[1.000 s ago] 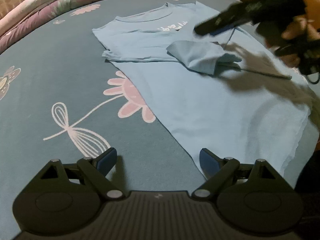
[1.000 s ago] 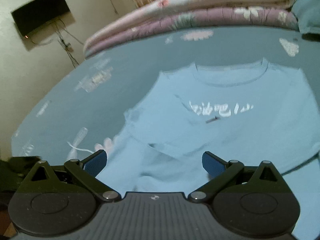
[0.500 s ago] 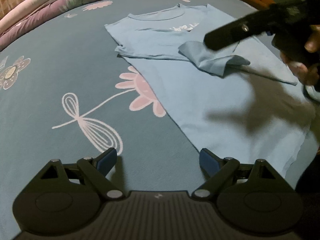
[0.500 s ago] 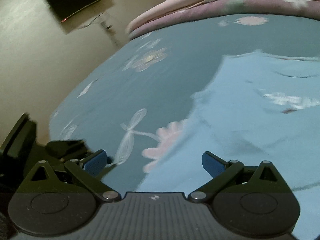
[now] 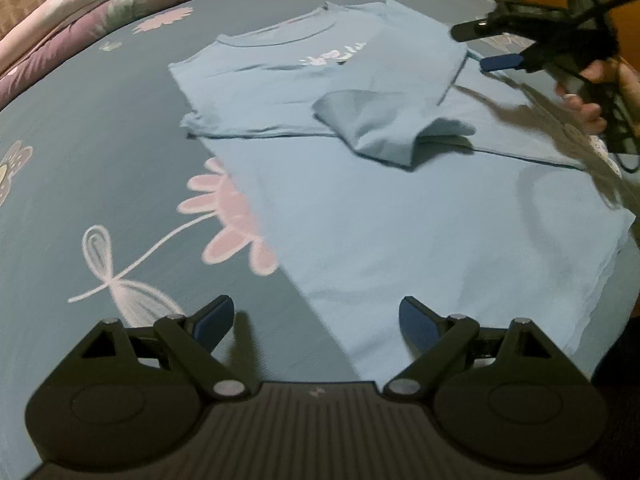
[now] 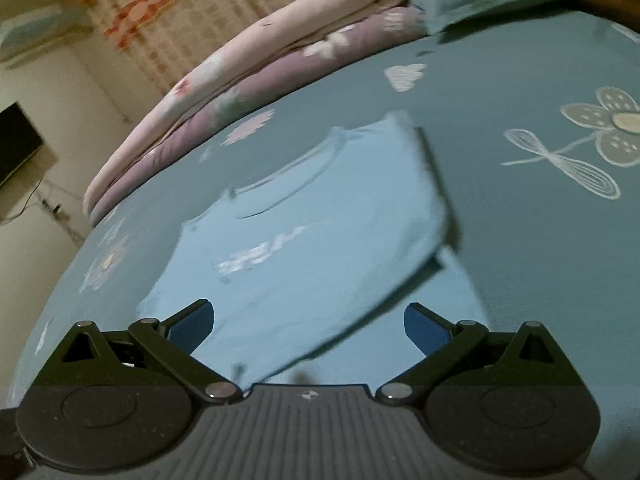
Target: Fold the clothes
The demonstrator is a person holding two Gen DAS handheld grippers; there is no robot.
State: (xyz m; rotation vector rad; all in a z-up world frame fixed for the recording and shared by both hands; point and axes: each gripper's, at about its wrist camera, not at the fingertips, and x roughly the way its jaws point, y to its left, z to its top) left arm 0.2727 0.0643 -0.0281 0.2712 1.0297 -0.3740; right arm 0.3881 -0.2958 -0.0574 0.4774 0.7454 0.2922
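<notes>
Fold step | my right gripper (image 5: 486,46) has swung from the folded sleeve (image 5: 384,128) to the T-shirt (image 5: 400,220) edge at 2 o'clock, open, empty | my left gripper (image 5: 316,316) wide open, empty, over the hem at 6 o'clock.

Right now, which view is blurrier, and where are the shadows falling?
Right wrist view: heavy motion smear, the T-shirt print and edges streaked, the folded quilts soft. Left wrist view: sharper, with only slight smear; the right gripper throws a dark shadow across the shirt's right side, and the left gripper fingers cast short shadows on the bedsheet. Both views bend at the edges.
</notes>
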